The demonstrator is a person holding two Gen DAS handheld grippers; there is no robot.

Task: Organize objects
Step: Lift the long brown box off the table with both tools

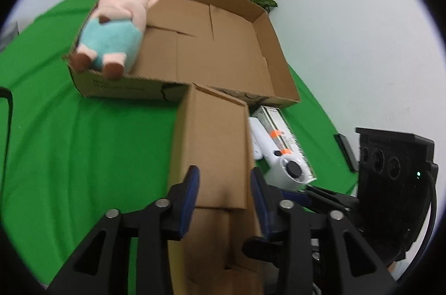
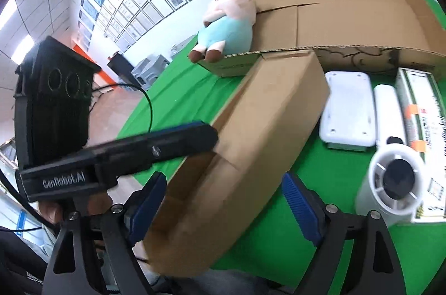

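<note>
- Long cardboard box (image 2: 251, 133): open-topped, lying lengthwise at centre, its far end touching the big tray.
- Big cardboard tray (image 1: 223, 55): open, at 12 o'clock.
- Plush pig (image 1: 111, 27): lying in the tray's 10 o'clock corner, feet over the rim.
- White fan (image 2: 390, 183): at 4 o'clock.

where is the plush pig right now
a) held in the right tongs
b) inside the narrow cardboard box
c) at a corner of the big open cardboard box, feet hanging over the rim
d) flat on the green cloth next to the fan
c: the plush pig lies at a corner of the big open cardboard box, its brown feet past the rim.
</note>
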